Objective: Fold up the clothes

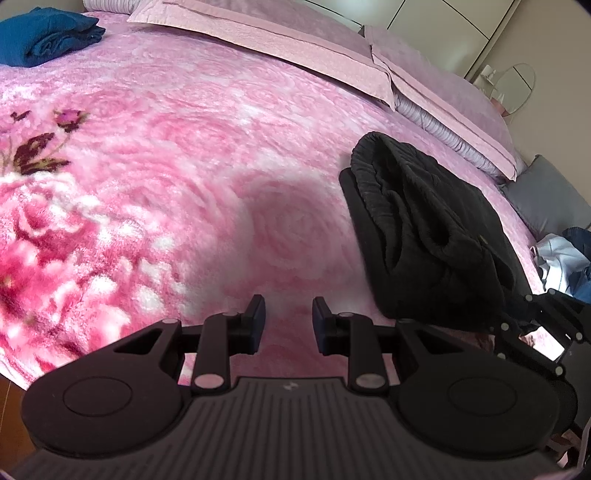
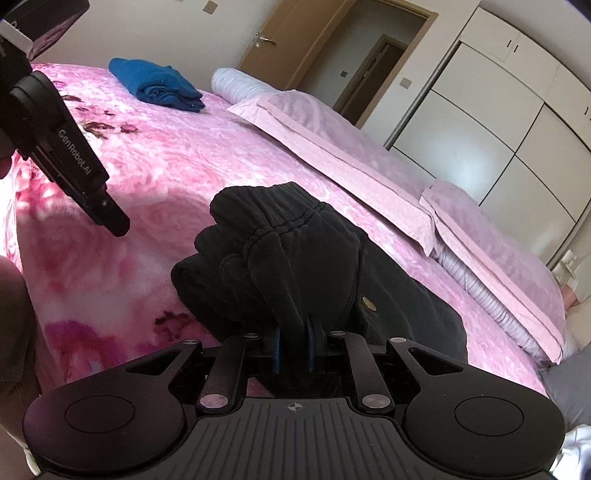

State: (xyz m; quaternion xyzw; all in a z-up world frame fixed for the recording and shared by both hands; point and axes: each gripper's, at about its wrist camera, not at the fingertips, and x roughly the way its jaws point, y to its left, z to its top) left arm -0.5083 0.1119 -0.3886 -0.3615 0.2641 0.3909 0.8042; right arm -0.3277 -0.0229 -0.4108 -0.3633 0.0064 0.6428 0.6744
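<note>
Black trousers (image 1: 428, 236) with a gathered waistband lie bunched and partly folded on the pink bed cover; in the right wrist view the black trousers (image 2: 280, 254) fill the middle. My right gripper (image 2: 293, 341) is shut on a fold of their cloth, which rises between the blue pads. My left gripper (image 1: 289, 321) hovers over bare pink cover to the left of the trousers, open, with nothing between its fingers. The left gripper (image 2: 114, 225) also shows from the side at the upper left of the right wrist view. A folded blue garment (image 1: 44, 35) lies at the far corner of the bed.
The pink rose-patterned cover (image 1: 192, 155) spans the bed; pink pillows (image 1: 332, 62) line the headboard side. More clothes (image 1: 561, 258) lie heaped at the right edge. A grey cushion (image 1: 546, 199) sits beside them. A door (image 2: 295, 40) and white wardrobes (image 2: 498, 122) stand behind the bed.
</note>
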